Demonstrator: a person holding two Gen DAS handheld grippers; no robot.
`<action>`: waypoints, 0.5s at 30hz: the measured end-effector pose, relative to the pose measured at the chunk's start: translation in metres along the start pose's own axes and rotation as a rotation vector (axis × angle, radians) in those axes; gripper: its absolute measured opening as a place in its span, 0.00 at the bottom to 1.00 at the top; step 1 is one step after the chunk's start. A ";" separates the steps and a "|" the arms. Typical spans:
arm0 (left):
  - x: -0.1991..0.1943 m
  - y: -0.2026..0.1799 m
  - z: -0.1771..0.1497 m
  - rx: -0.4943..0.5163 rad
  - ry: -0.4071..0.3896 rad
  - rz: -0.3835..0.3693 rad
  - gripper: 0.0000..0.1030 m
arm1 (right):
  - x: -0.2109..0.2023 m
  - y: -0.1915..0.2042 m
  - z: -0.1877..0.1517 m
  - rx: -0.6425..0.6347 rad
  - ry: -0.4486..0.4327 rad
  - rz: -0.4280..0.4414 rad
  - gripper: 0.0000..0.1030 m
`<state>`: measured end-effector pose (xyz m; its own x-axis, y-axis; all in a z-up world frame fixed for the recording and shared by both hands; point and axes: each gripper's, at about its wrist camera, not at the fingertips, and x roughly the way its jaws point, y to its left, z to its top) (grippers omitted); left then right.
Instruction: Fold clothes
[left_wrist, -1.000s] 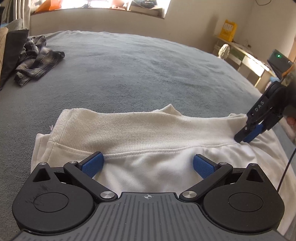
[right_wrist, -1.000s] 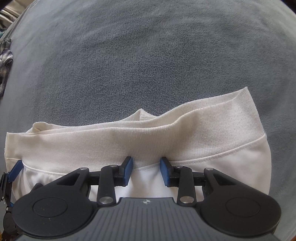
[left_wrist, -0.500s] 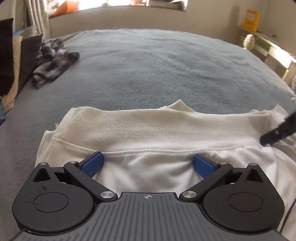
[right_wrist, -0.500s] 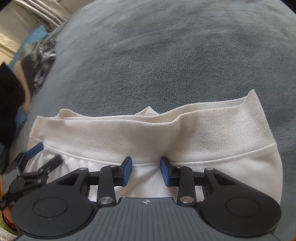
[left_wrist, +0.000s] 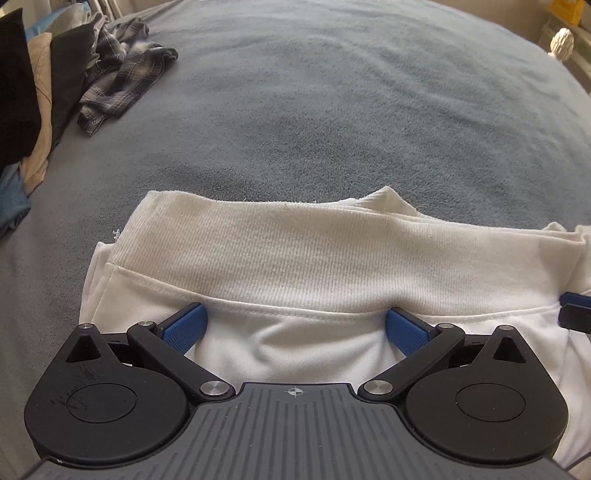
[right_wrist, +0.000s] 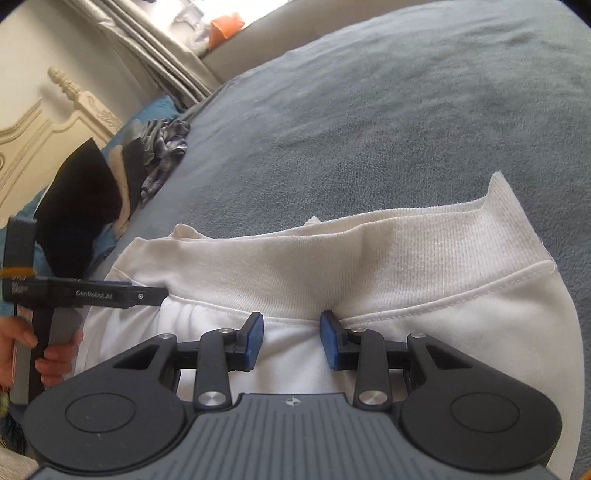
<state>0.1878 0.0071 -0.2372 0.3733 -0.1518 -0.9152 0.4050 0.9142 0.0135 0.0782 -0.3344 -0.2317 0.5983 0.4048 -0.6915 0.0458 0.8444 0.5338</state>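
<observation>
Both sets of fingers are spread, neither clamped on cloth. Left gripper (left_wrist: 295, 328): blue pads wide apart, tips resting at the seam where the ribbed band meets the smooth body of the white sweatshirt (left_wrist: 332, 258); nothing pinched between them. Right gripper (right_wrist: 291, 338): pads apart but with a much narrower gap, tips at the same seam further along, white fabric showing in the gap, no visible squeeze.

Largest to smallest:
- Grey-blue blanket (right_wrist: 369, 110) covers the bed and fills most of both views.
- Sweatshirt lies flat on the blanket directly under both grippers, ribbed hem band on the far side, a small fold peaking up behind it.
- Cream carved headboard (right_wrist: 44, 125) at left in the right wrist view, curtains above it.
- Stack of dark, beige and blue clothes (left_wrist: 33, 92) at the left edge of the bed.
- Crumpled plaid shirt (left_wrist: 122, 81) just beside that stack, well apart from the sweatshirt.
- Left gripper's handle held in a hand (right_wrist: 48, 354) at the left edge of the right wrist view.

Writing: "GenRobot.AI" reads on the side of the left gripper's arm in the right wrist view. Small crosshair mark on each gripper body. Other print near the handle too small to read.
</observation>
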 end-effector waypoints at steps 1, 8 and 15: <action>0.000 -0.001 0.002 -0.002 0.015 0.008 1.00 | 0.001 0.000 0.000 0.000 -0.004 0.003 0.35; -0.001 -0.005 0.005 -0.019 0.051 0.039 1.00 | 0.000 -0.001 -0.013 -0.026 -0.073 0.020 0.35; -0.003 -0.010 -0.001 -0.036 0.018 0.078 1.00 | -0.002 -0.002 -0.028 -0.070 -0.169 0.036 0.36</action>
<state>0.1822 -0.0013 -0.2351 0.3868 -0.0734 -0.9192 0.3448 0.9360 0.0703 0.0543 -0.3275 -0.2448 0.7248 0.3752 -0.5779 -0.0302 0.8552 0.5173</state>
